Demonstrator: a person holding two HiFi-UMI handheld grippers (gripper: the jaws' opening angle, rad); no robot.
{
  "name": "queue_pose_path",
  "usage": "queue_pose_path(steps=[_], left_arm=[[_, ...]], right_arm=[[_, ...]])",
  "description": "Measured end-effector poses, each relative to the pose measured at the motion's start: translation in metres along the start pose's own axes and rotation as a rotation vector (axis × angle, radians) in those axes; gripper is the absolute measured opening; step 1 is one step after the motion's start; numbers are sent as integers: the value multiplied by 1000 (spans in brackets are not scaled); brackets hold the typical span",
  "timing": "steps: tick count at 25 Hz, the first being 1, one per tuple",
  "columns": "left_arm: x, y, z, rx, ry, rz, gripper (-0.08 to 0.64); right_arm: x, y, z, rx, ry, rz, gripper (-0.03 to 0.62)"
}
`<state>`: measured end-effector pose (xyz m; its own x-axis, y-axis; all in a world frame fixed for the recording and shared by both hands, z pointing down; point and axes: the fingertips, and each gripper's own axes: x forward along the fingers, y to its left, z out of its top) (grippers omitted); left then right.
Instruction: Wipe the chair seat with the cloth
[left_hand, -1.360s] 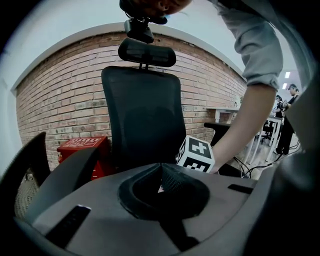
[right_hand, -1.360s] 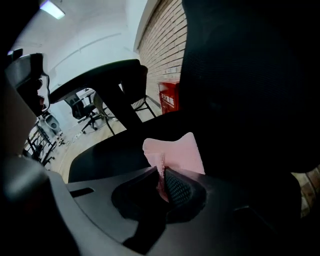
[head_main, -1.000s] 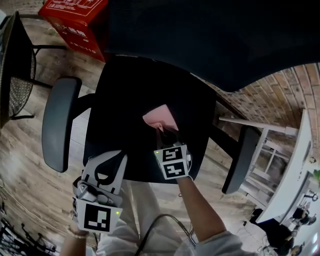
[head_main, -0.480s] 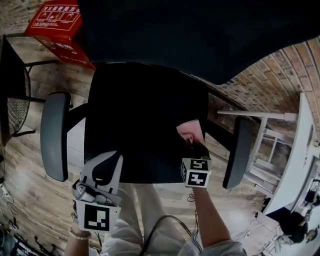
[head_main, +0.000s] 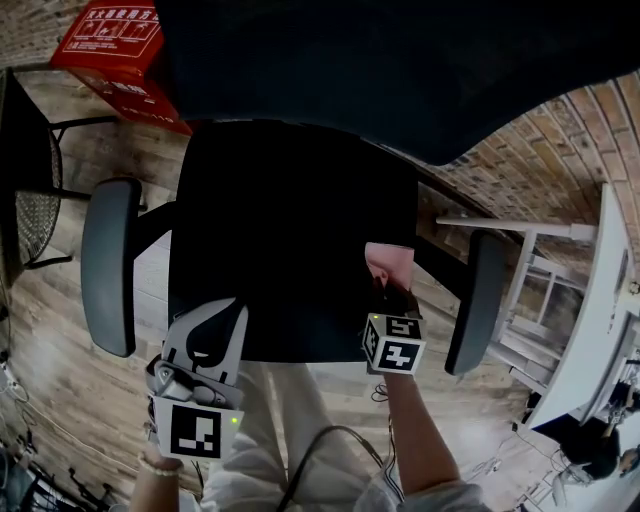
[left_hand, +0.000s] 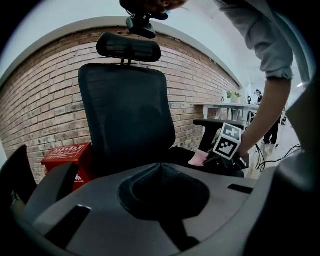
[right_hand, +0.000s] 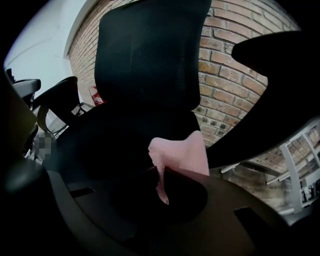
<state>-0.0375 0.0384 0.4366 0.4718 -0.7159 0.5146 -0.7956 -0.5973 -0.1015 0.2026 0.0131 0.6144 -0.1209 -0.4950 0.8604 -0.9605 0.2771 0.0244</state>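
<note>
R gripper (head_main: 386, 292) clamps pink knit cloth (head_main: 388, 262) on black mesh chair seat (head_main: 280, 220), near grey padded armrest (head_main: 470, 300). L gripper (head_main: 222, 312) closed, empty, at seat's front corner. Red printed box (head_main: 120, 45) on floor beyond.

The seat (head_main: 280, 250) is looked down upon steeply from overhead in the head view. From near its front edge, low and close, the backrest (left_hand: 125, 115) is faced in both gripper views.
</note>
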Motion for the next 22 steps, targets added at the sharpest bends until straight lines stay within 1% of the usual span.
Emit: queue_pose_path(steps=[3, 6, 14, 18, 22], left_arm=[[-3, 0, -3, -10, 3, 7, 18], [-7, 0, -7, -22, 9, 17, 18], [-33, 5, -20, -53, 37, 49, 18], [-51, 15, -28, -72, 60, 87, 18], [-74, 26, -34, -109, 76, 146, 18]], right_arm=[[3, 21, 2, -18, 2, 49, 55], [7, 49, 3, -58, 8, 114, 55], [6, 155, -2, -242, 27, 358, 55], [1, 210, 0, -309, 6, 469, 55], [-7, 260, 4, -389, -10, 570, 55]])
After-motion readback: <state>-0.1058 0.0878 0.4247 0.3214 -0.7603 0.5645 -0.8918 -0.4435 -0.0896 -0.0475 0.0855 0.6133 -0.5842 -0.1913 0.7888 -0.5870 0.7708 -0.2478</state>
